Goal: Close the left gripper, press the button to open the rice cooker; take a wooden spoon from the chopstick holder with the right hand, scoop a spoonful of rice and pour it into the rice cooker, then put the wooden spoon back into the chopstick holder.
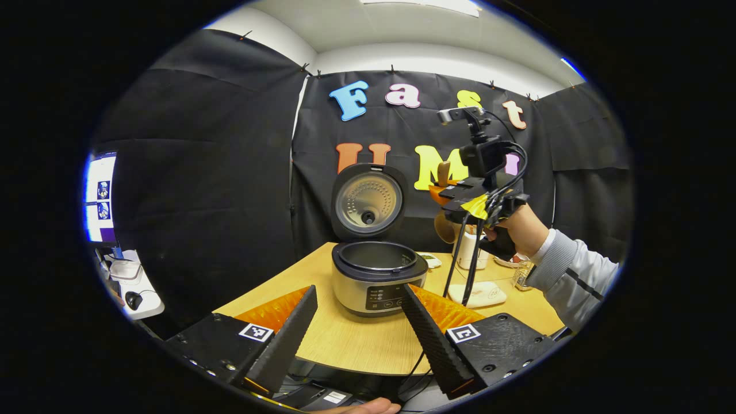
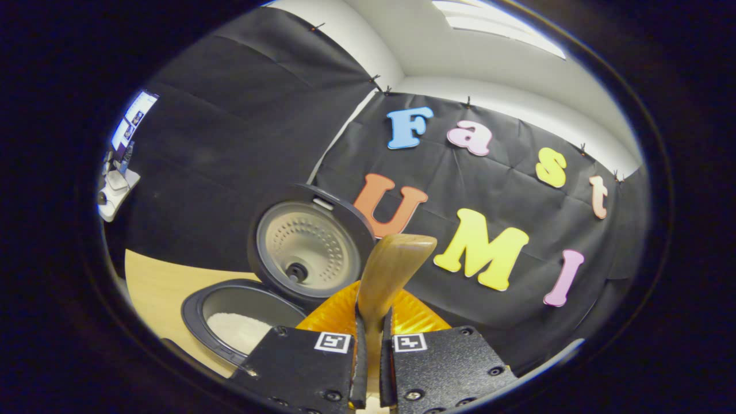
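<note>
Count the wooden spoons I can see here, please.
1: the wooden spoon is held in the right gripper, above the table. Others may be hidden behind that gripper.

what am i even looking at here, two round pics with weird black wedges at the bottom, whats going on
Those wedges are the fingers of two hand-held grippers; a person holds one in each hand, and a fisheye camera rides on each. The left gripper view shows the left gripper open, facing a rice cooker with its lid up, on a wooden table. Farther off is the right gripper, held by a hand. In the right gripper view, that gripper is shut on a wooden spoon, and there is rice in the pot.
</note>
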{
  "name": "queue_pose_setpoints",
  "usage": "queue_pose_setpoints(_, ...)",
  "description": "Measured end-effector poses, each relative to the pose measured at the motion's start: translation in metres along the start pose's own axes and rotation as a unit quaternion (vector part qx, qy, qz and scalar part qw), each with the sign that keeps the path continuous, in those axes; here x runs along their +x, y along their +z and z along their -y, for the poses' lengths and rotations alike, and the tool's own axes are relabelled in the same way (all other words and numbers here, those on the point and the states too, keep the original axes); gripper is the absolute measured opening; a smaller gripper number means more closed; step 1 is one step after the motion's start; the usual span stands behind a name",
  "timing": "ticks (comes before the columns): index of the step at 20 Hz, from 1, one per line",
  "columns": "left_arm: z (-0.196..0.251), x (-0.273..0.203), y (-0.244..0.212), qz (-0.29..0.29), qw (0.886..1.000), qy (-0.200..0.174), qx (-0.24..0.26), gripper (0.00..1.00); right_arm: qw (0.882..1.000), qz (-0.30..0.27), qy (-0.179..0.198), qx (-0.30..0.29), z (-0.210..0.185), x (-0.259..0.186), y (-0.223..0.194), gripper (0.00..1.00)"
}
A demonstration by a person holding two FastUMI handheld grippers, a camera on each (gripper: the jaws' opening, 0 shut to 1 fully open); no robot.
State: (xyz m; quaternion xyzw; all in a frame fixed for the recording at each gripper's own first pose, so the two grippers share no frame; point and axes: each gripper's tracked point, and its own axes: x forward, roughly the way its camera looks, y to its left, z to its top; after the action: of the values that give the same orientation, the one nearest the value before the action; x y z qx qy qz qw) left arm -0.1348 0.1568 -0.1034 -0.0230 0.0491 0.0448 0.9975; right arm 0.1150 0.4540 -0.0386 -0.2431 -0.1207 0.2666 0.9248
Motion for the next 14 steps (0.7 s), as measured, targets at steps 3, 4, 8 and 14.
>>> queue_pose_setpoints(3,0.003,-0.002,0.000,0.001,1.000,-0.013,0.000,0.94,0.999,-0.016,-0.027,0.011,0.048,-0.016,-0.024,0.14)
queue_pose_setpoints(4,0.004,-0.003,0.000,0.000,1.000,-0.017,0.001,0.95,0.999,-0.022,-0.040,0.016,0.066,-0.022,-0.032,0.14)
queue_pose_setpoints(8,0.006,-0.005,0.004,0.005,0.999,-0.032,0.012,0.95,0.992,-0.061,-0.088,0.059,0.134,-0.047,-0.075,0.10)
queue_pose_setpoints(14,0.010,-0.005,0.010,0.030,0.998,-0.045,0.023,0.95,0.975,-0.101,-0.132,0.147,0.222,-0.088,-0.121,0.14)
